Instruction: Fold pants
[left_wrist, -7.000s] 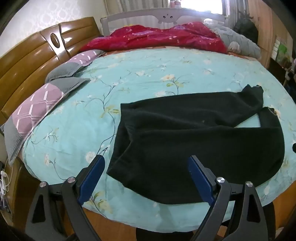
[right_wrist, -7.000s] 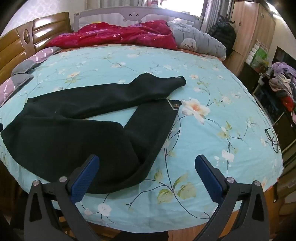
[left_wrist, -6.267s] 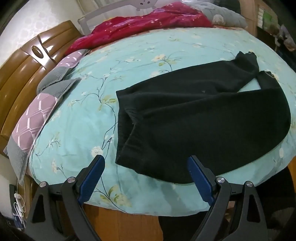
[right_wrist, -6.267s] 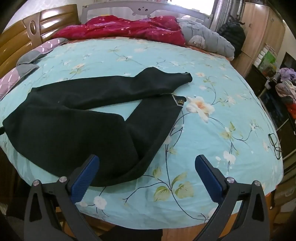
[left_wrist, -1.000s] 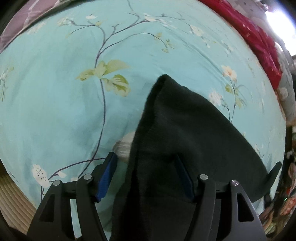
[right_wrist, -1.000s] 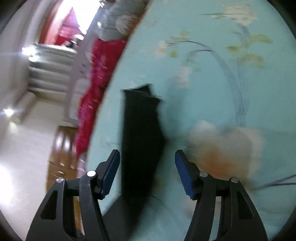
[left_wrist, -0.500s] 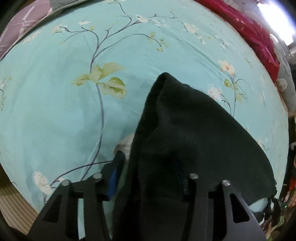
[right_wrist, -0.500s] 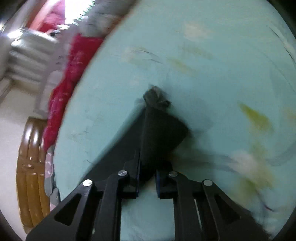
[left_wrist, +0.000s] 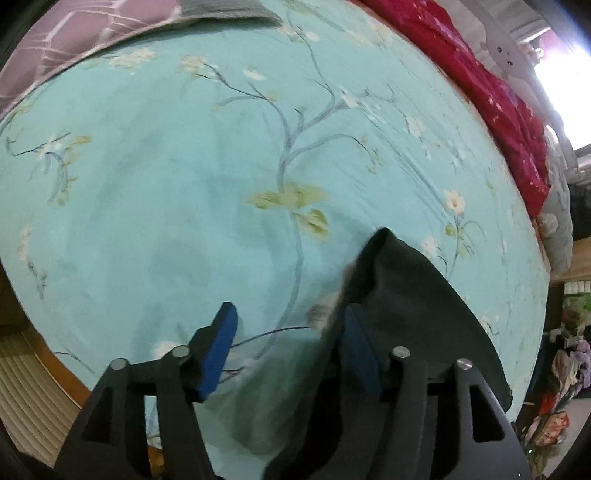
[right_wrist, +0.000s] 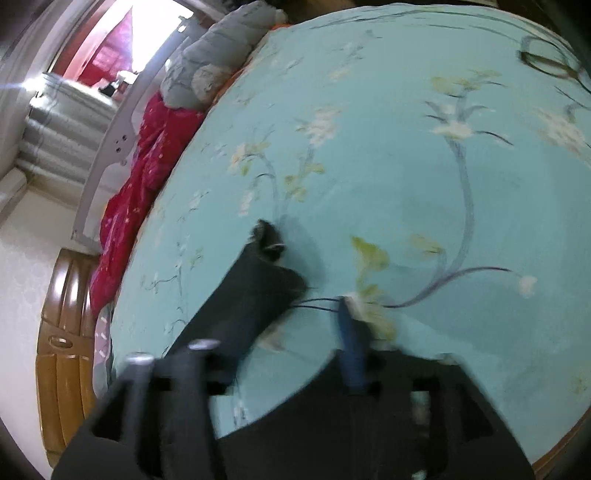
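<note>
The black pants (left_wrist: 413, 306) lie on the teal flowered bedsheet (left_wrist: 184, 177). In the left wrist view my left gripper (left_wrist: 288, 339) is open, low over the sheet; the waist edge of the pants lies against its right finger, with bare sheet between the blue pads. In the right wrist view the end of a pant leg (right_wrist: 255, 280) lies on the bedsheet (right_wrist: 424, 192), just ahead of the left finger. My right gripper (right_wrist: 284, 332) is blurred but open, with nothing between its fingers.
A red quilt (left_wrist: 491, 92) and a grey pillow (left_wrist: 557, 236) lie along the far side of the bed. A purple-and-grey pillow (left_wrist: 74, 40) lies at the upper left. The wooden headboard (right_wrist: 62, 332) shows at the left of the right wrist view, and glasses (right_wrist: 550, 55) lie at the upper right.
Both grippers were shut on the pants half a second ago and have now opened and let go. The pants have dropped onto the sheet, and both grippers have drawn back a little.
</note>
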